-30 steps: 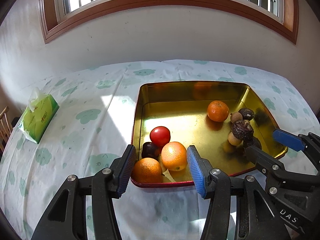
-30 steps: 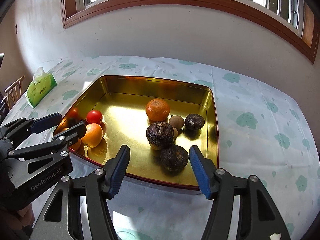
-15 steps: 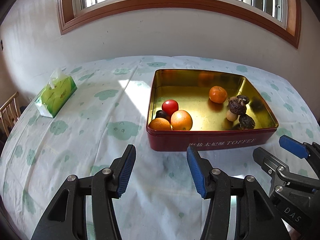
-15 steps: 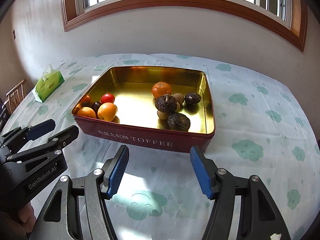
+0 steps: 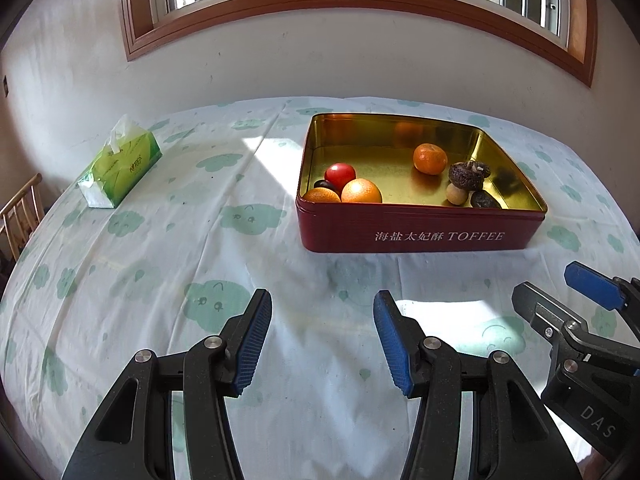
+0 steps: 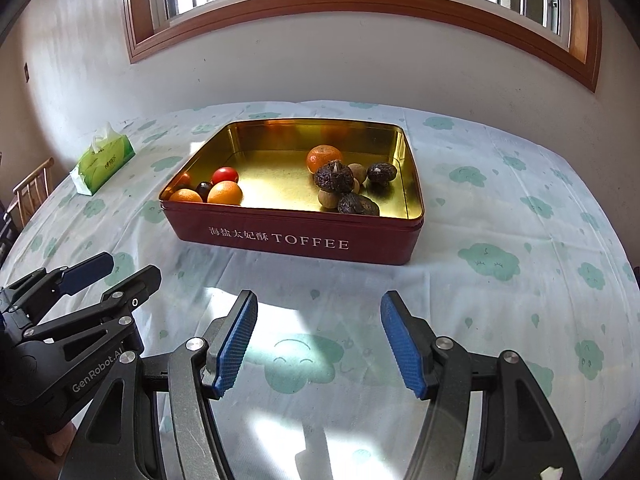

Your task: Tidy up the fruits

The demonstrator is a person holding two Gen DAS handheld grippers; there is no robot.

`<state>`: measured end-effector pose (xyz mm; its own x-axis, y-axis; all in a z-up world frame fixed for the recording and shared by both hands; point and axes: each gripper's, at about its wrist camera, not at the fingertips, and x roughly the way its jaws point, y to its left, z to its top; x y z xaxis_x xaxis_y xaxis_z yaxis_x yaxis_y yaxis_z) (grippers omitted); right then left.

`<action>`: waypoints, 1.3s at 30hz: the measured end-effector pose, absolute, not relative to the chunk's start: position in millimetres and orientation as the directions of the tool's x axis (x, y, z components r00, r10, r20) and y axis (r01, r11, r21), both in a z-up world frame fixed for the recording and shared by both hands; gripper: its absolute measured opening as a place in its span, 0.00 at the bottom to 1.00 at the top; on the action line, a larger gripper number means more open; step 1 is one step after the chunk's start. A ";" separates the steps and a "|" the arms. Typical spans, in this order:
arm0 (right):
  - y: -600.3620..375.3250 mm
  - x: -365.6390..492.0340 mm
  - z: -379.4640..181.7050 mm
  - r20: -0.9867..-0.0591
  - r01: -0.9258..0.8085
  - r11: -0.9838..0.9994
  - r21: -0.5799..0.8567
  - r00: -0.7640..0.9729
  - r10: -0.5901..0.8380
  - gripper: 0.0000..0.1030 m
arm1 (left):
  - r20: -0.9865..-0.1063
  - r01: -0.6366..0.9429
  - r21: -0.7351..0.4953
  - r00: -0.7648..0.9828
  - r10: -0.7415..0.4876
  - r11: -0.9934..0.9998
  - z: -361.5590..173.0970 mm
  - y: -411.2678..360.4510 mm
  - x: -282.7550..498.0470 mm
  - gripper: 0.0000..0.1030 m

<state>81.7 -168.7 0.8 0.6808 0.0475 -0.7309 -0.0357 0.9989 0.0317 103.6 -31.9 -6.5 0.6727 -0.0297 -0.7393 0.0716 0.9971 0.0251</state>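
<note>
Red toffee tin, long side toward both empty, spread tongs.

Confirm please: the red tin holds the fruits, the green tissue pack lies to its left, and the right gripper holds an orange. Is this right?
One part is wrong. The right gripper holds nothing: the right wrist view shows its jaws open over the bare tablecloth. The red tin does hold the fruits, and the green tissue pack lies to its left.
</note>
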 end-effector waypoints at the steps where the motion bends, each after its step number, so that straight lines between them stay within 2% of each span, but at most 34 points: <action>1: -167.7 80.2 0.8 -0.730 -0.037 0.999 0.027 0.682 0.045 0.60 | -0.738 0.070 0.025 0.674 -0.029 0.997 -6.3 -31.5 102.3 0.53; 39: -162.2 43.0 12.8 -0.699 -0.033 0.999 0.012 0.714 0.032 0.60 | -0.707 0.079 0.022 0.706 -0.041 0.997 9.0 -32.2 64.9 0.53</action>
<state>43.0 -162.2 12.8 0.7142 0.0320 -0.6992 -0.0329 0.9994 0.0121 64.9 -32.2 9.0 0.7064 -0.0406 -0.7066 0.0792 0.9966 0.0219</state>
